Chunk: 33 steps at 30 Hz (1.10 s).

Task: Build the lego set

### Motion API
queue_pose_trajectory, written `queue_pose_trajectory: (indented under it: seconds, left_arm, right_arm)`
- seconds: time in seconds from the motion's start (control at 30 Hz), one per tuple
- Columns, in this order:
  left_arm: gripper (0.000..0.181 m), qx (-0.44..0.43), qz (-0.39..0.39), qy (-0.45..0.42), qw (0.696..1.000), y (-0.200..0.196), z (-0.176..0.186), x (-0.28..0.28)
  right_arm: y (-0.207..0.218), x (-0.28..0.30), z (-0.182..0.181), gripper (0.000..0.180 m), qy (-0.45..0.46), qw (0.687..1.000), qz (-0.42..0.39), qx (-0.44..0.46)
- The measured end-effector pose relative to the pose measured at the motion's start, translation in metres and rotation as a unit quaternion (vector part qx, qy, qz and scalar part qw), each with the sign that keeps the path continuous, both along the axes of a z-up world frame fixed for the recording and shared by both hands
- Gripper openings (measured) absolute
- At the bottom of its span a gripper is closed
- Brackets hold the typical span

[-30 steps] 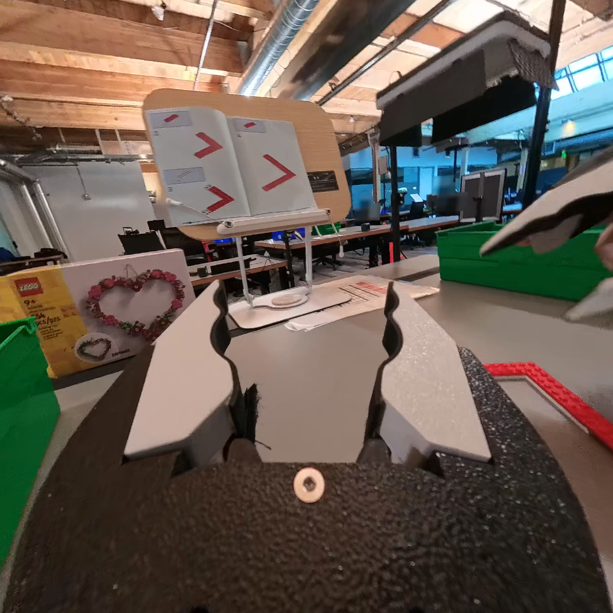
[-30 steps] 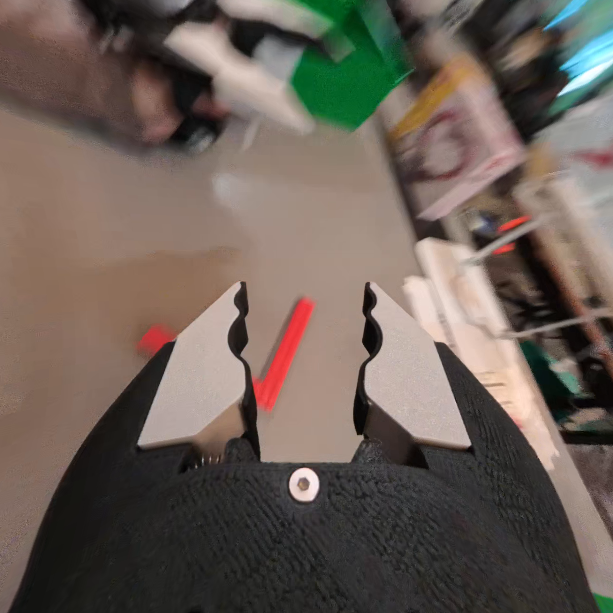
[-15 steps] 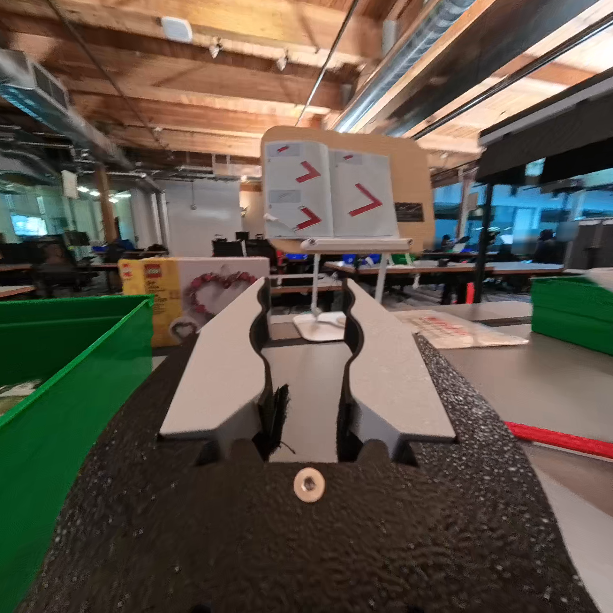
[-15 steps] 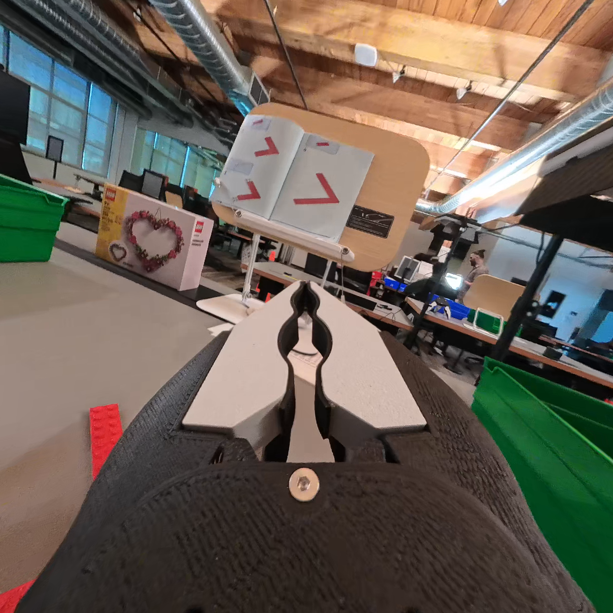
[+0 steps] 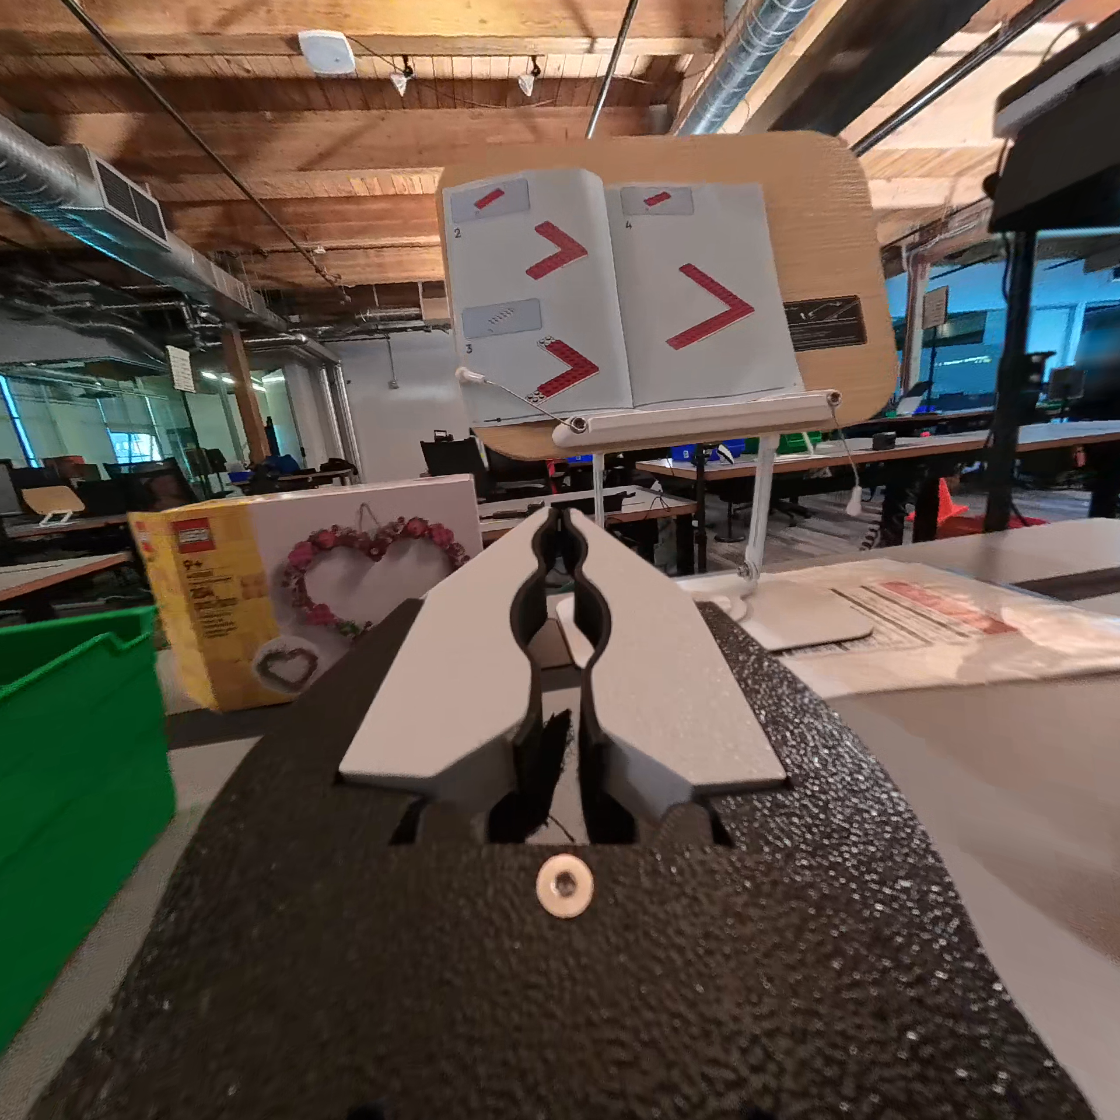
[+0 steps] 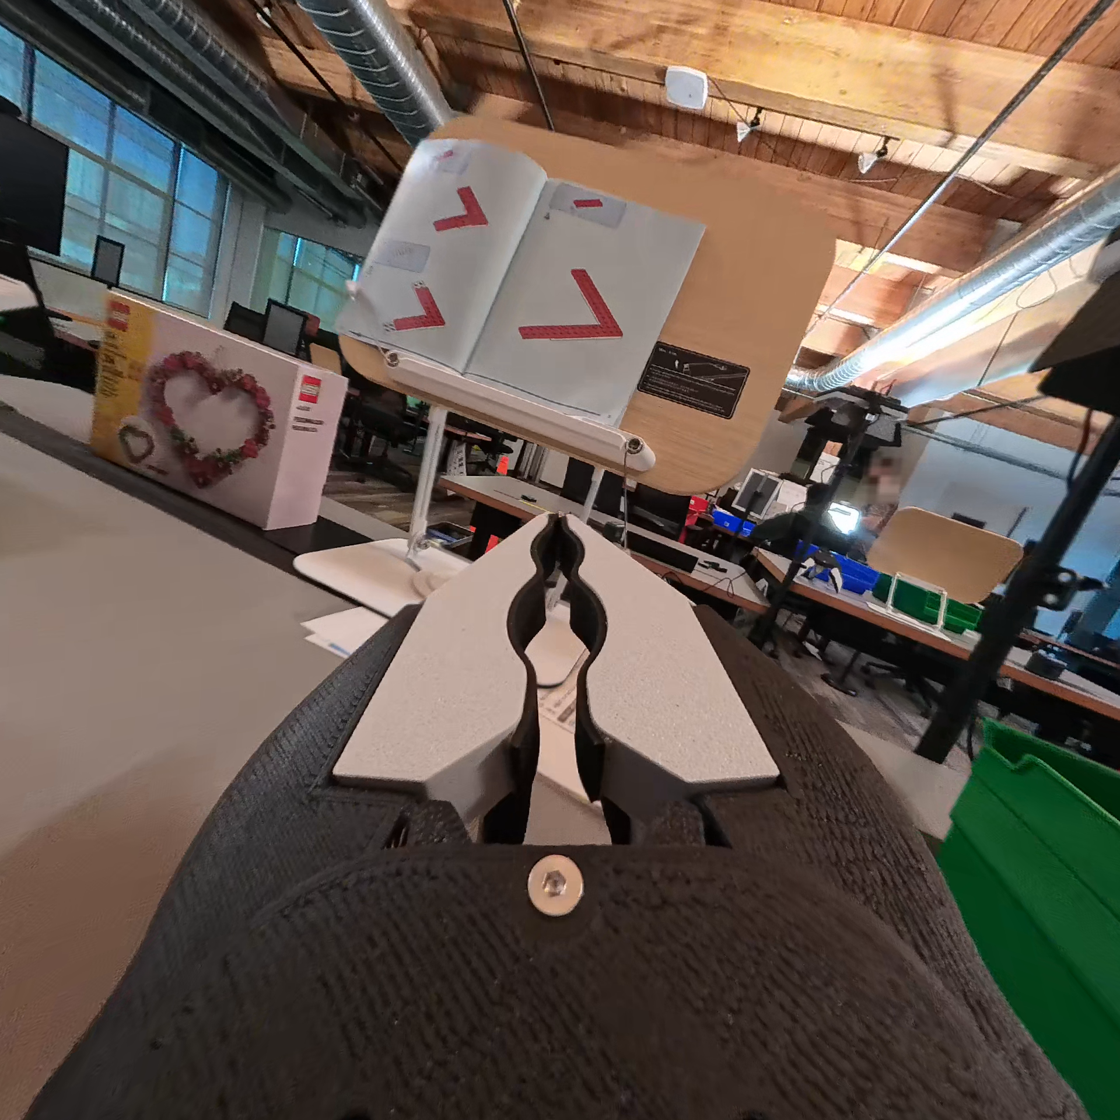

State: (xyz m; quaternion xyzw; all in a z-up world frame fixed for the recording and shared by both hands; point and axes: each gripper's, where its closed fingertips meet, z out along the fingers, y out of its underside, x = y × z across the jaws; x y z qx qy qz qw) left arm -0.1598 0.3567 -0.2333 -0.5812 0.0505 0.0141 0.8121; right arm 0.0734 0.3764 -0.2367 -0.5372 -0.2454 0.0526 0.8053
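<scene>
Left wrist view shows your left tool closed and empty, like the right tool, so read the open instruction booklet at upper centre before reaching for bricks, none visible.

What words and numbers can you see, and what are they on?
I don't copy out writing, but here is where it sits:
Set box: a red logo and small print on its yellow side.
Instruction booklet: step numbers beside red brick drawings.
Black sticker on the wooden book stand: too small to read.
Clear bag on the table: red and black print, blurred.
</scene>
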Motion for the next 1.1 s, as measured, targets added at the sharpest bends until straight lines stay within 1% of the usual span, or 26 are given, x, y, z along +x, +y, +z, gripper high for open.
queue_pose_trajectory:
  seconds: [0.07,0.17,0.23,0.33,0.47,0.6,0.67,0.77,0.83,0.93,1.03,1.1]
  left_arm:
    - [0.006,0.004,0.000,-0.018,1.000,0.022,0.001,-0.001]
    - [0.002,0.008,-0.006,-0.057,0.998,0.052,0.004,-0.003]
    - [0.007,0.006,-0.012,-0.077,0.997,0.067,0.006,-0.005]
    - [0.014,0.009,-0.017,-0.088,0.996,0.076,0.014,-0.005]
    - [0.022,0.033,0.002,-0.075,0.997,0.092,0.041,-0.011]
    - [0.043,0.036,0.000,-0.124,0.992,0.122,0.074,-0.022]
    - [0.051,0.023,0.017,-0.140,0.990,0.138,0.084,-0.034]
    - [0.063,0.011,0.019,-0.143,0.989,0.159,0.094,-0.046]
    - [0.071,-0.003,0.015,-0.140,0.990,0.169,0.093,-0.049]
    - [0.068,-0.046,0.007,-0.122,0.991,0.180,0.082,-0.045]
    - [0.063,-0.067,0.000,-0.144,0.987,0.182,0.074,-0.044]
    - [0.069,-0.104,-0.006,-0.148,0.984,0.189,0.064,-0.041]
  right_arm:
    - [0.015,-0.001,0.000,0.000,0.003,1.000,-0.003,0.000]
    - [0.034,-0.005,0.001,0.000,0.002,1.000,0.000,0.003]
    - [0.044,-0.008,0.001,0.000,-0.003,1.000,0.000,0.005]
    - [0.050,-0.010,0.000,0.000,-0.010,1.000,-0.002,0.007]
    - [0.047,-0.014,0.001,0.000,-0.016,1.000,0.009,0.014]
    - [0.044,-0.021,-0.001,0.000,-0.032,0.999,0.022,0.019]
    - [0.043,-0.024,-0.002,0.000,-0.039,0.999,0.026,0.020]
    - [0.042,-0.026,-0.003,0.000,-0.044,0.998,0.027,0.021]
    - [0.042,-0.026,-0.003,0.000,-0.047,0.998,0.024,0.022]
    - [0.042,-0.026,-0.004,0.000,-0.050,0.998,0.021,0.021]
    - [0.043,-0.026,-0.004,0.000,-0.051,0.998,0.017,0.020]
    - [0.044,-0.025,-0.004,0.000,-0.048,0.999,0.015,0.018]
